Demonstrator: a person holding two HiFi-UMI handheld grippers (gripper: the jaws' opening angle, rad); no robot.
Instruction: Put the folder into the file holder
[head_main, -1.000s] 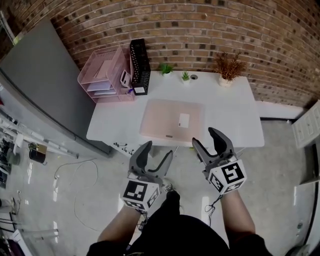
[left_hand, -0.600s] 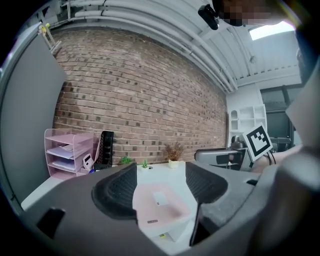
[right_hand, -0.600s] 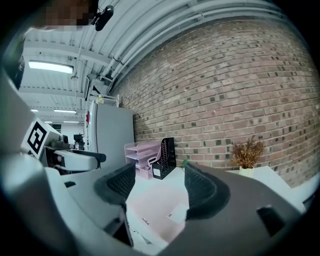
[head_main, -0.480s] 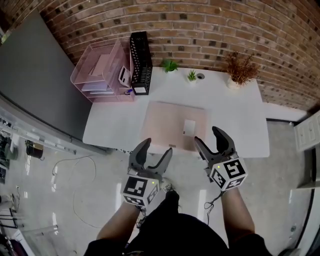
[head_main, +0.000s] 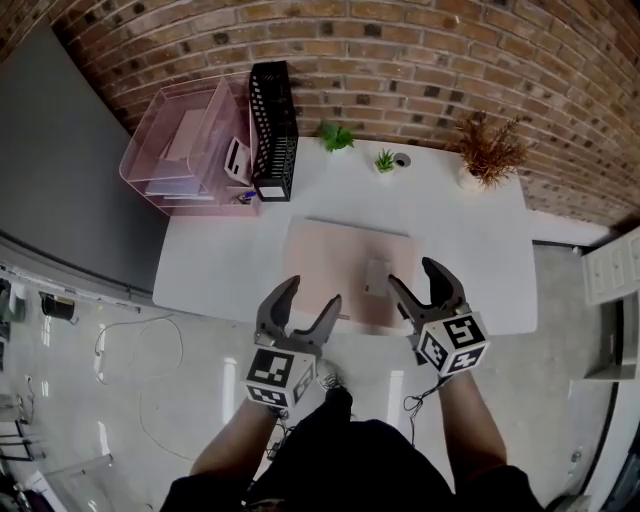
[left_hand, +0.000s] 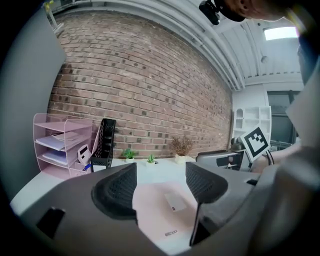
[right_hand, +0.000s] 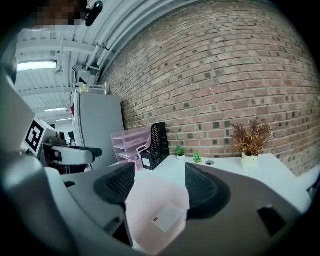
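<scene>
Both grippers have closed in on the desk's near edge since a second ago, and the right gripper (head_main: 414, 275) has spread its jaws wider. It and the left gripper (head_main: 310, 296) now stand open and empty, side by side just short of the folder (head_main: 335, 262). That pale pink folder lies flat on the white desk (head_main: 215, 265), about mid-width, its near edge close to the desk's near edge and a small label (head_main: 377, 275) toward its right side. It looks thin, light and smooth, so probably floppy and apt to sag or slip if pinched at one corner. The near edge seems the best place to get a jaw under, one gripper toward each near corner. Far left, against the brick wall, the black mesh file holder (head_main: 272, 130) stands upright beside a pink tray rack (head_main: 180, 140), well apart from the folder.
</scene>
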